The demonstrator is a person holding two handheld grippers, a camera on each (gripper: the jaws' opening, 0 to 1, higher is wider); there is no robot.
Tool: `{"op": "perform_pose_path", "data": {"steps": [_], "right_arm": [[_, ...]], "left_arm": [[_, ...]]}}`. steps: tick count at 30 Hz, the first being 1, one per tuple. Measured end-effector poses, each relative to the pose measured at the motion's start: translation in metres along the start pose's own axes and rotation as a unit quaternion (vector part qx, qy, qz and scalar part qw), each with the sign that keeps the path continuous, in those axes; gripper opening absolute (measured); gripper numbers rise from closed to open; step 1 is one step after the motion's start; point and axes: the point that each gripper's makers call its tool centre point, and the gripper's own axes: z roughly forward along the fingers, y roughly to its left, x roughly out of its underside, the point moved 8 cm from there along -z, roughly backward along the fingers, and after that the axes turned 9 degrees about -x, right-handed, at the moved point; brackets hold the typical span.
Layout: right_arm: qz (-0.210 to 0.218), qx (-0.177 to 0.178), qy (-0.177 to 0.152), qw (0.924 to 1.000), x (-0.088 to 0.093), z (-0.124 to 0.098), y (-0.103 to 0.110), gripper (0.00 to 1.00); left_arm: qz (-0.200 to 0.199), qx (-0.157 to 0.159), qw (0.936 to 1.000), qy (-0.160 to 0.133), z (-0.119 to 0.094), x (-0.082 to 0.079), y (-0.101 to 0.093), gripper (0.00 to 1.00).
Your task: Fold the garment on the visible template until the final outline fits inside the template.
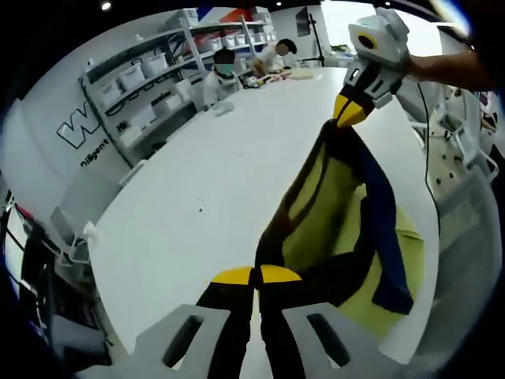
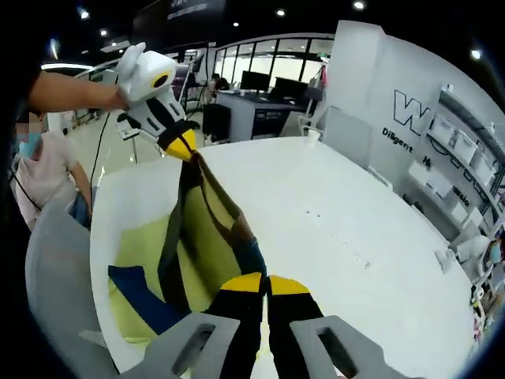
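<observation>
We see the left gripper clamped on one end of the garment; the right gripper pinches the other end; the cloth hangs stretched between them above the white table and yellow template.

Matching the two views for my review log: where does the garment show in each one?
Left gripper view: the garment hangs right of centre, stretched from the left gripper up to the right gripper.
Right gripper view: it hangs left of centre, running from the view's own gripper at the bottom to the other at upper left.
Shared landmark: the white table.
</observation>
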Motion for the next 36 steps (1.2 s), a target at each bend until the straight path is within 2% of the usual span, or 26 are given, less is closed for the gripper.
{"op": "perform_pose_path", "data": {"steps": [9, 20, 24, 36], "right_arm": [[0.004, 0.021, 0.001, 0.9998, -0.003, 0.010, -0.017, 0.00], [0.004, 0.040, 0.004, 0.9992, -0.001, 0.030, -0.040, 0.00], [0.008, 0.042, 0.008, 0.9991, 0.002, 0.041, -0.048, 0.00], [0.013, 0.040, 0.024, 0.9988, 0.019, 0.069, -0.067, 0.00]], "left_arm": [[0.010, -0.017, 0.9998, -0.007, 0.019, -0.005, 0.012, 0.04], [-0.014, -0.028, 0.9995, -0.005, 0.046, -0.005, 0.026, 0.04], [-0.037, -0.031, 0.9988, 0.001, 0.059, -0.002, 0.029, 0.04], [-0.037, -0.028, 0.9989, 0.012, 0.088, 0.006, 0.032, 0.04]]}}
